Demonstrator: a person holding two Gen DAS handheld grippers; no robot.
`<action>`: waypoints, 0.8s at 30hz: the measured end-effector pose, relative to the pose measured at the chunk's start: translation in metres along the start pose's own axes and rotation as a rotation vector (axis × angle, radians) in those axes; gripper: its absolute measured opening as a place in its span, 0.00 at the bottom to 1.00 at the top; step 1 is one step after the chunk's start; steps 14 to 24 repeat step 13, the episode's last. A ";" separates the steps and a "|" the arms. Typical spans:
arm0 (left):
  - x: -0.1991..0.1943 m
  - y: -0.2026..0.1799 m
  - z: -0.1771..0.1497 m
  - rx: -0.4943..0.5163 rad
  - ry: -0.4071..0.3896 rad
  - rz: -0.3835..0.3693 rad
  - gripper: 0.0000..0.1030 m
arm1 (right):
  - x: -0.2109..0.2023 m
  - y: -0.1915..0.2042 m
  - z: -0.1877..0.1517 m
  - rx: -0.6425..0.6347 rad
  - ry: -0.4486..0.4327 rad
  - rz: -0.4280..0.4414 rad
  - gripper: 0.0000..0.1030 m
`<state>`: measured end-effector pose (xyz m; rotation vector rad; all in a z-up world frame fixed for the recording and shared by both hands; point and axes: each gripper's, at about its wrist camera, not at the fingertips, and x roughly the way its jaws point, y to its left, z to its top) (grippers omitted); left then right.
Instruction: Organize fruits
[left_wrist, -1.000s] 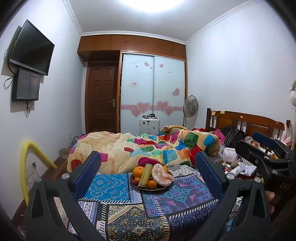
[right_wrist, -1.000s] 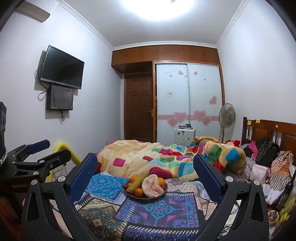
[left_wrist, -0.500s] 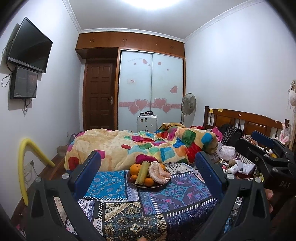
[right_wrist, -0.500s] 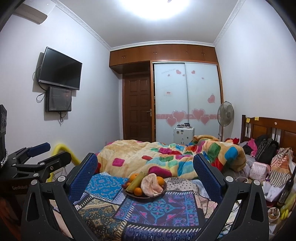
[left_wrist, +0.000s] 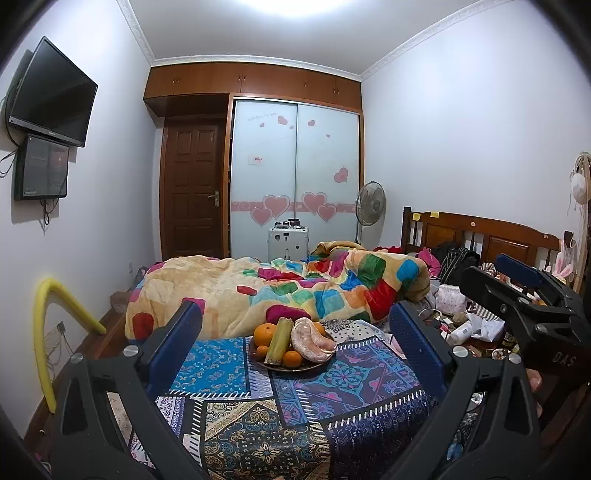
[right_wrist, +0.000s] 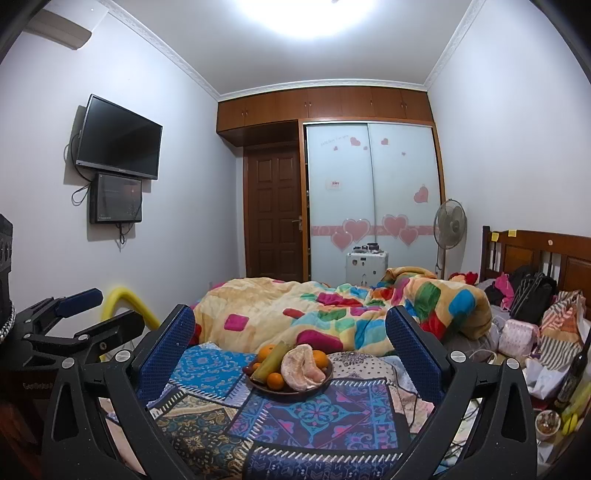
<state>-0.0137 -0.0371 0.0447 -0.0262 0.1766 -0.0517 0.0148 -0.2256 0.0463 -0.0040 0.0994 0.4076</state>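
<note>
A dark plate (left_wrist: 314, 365) of fruit sits on a patterned blue cloth (left_wrist: 229, 365) over a table. It holds several oranges (left_wrist: 266, 334), a green sugarcane piece (left_wrist: 279, 339) and peeled pomelo segments (left_wrist: 312, 339). The plate also shows in the right wrist view (right_wrist: 325, 380). My left gripper (left_wrist: 295, 347) is open and empty, well short of the plate. My right gripper (right_wrist: 290, 350) is open and empty, also short of it. The right gripper also shows in the left wrist view (left_wrist: 517, 291), and the left gripper in the right wrist view (right_wrist: 81, 314).
A bed with a colourful quilt (left_wrist: 295, 288) lies behind the table. Bags and clutter (right_wrist: 532, 332) pile up at right by the wooden headboard (left_wrist: 480, 236). A yellow foam tube (left_wrist: 48, 332) stands at left. A fan (left_wrist: 370, 206) and wardrobe (left_wrist: 295, 177) stand at the back.
Both cameras have shifted slightly, so the plate sits a little more central between the fingers. Both grippers stay open and empty.
</note>
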 end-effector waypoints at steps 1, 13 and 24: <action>0.000 0.000 0.000 -0.001 0.001 0.000 1.00 | 0.000 0.000 0.000 0.000 -0.001 -0.001 1.00; -0.001 -0.003 -0.001 -0.005 0.006 -0.005 1.00 | 0.001 0.002 -0.001 0.003 0.007 0.001 1.00; -0.001 -0.003 -0.001 -0.005 0.006 -0.005 1.00 | 0.001 0.002 -0.001 0.003 0.007 0.001 1.00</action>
